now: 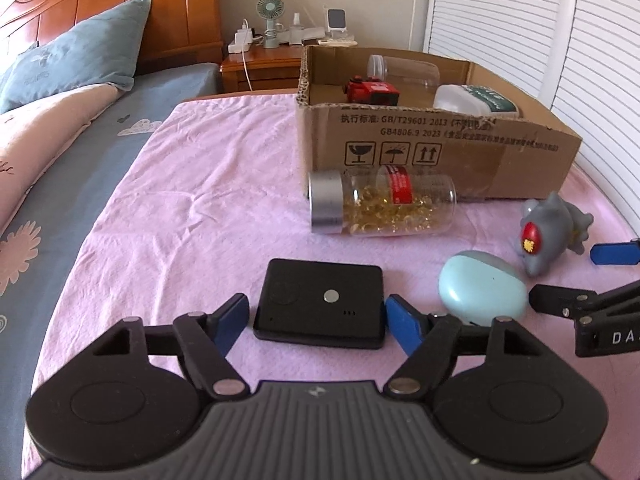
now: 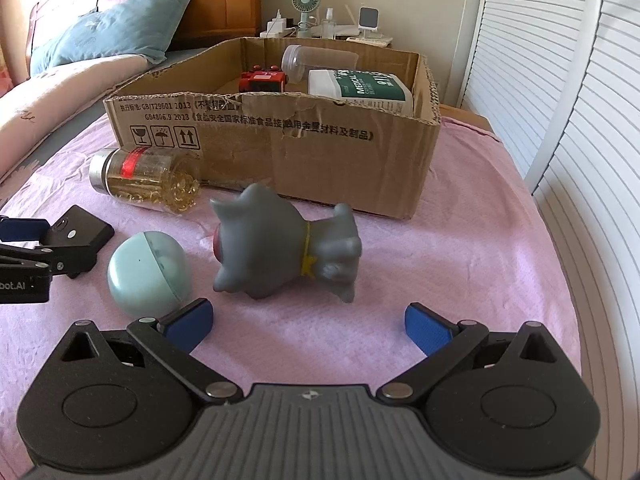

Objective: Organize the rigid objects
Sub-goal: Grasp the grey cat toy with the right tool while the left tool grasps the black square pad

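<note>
A cardboard box (image 1: pixel 440 148) (image 2: pixel 280 140) stands on the pink cloth and holds a red toy truck (image 1: pixel 372 90) (image 2: pixel 264 80), a clear jar (image 1: pixel 404 68) and a white-green bottle (image 2: pixel 360 88). My left gripper (image 1: pixel 318 320) is open, its fingers on either side of a black flat device (image 1: pixel 320 304) (image 2: pixel 80 236). My right gripper (image 2: pixel 308 326) is open and empty just short of a grey toy figure (image 2: pixel 280 244) (image 1: pixel 552 232). A pale blue egg-shaped case (image 1: pixel 482 286) (image 2: pixel 148 272) lies between device and toy. A capsule jar (image 1: pixel 380 206) (image 2: pixel 148 180) lies on its side by the box.
A bed with a blue pillow (image 1: pixel 76 52) lies to the left. A nightstand (image 1: pixel 264 64) with a small fan and chargers stands behind the box. White louvred doors (image 2: pixel 580 120) run along the right.
</note>
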Demonstrator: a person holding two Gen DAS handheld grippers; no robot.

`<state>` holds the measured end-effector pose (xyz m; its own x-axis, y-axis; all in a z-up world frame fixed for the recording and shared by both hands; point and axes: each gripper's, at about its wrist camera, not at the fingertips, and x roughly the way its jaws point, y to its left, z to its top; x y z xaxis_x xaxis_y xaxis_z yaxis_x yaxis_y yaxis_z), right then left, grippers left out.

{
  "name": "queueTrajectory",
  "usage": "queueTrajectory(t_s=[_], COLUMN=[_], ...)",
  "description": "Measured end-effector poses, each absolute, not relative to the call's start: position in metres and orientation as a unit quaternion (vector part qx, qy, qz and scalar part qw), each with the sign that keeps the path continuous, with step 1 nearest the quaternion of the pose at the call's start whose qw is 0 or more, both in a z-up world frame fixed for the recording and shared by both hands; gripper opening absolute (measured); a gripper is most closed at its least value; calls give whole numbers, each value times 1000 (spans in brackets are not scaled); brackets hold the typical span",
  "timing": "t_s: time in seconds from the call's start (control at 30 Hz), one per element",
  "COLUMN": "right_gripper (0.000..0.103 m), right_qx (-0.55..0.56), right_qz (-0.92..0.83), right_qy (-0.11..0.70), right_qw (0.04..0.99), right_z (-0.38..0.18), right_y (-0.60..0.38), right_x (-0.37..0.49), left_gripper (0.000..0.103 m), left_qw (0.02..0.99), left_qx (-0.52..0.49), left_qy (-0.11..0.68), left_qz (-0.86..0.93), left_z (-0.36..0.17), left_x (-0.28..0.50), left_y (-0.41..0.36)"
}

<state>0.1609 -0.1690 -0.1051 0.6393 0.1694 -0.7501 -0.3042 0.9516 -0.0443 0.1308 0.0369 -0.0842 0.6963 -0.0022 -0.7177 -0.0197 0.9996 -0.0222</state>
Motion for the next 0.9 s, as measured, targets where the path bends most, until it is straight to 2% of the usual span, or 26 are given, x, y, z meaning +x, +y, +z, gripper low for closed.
queueTrajectory(t_s=[0.77, 0.9], right_gripper=[103, 99], right_qx=[-97, -93], right_qz=[152, 154], right_qy=[401, 397], right_qw=[898, 900], right_z=[-104, -102], right_y=[-158, -154], right_x=[181, 185], left_gripper=[75, 73], left_qw=[924, 924], left_qx=[-6, -7], left_qy=[381, 381], left_qz=[-27, -25], left_z=[-86, -85], left_x=[143, 144], left_y=[38, 38])
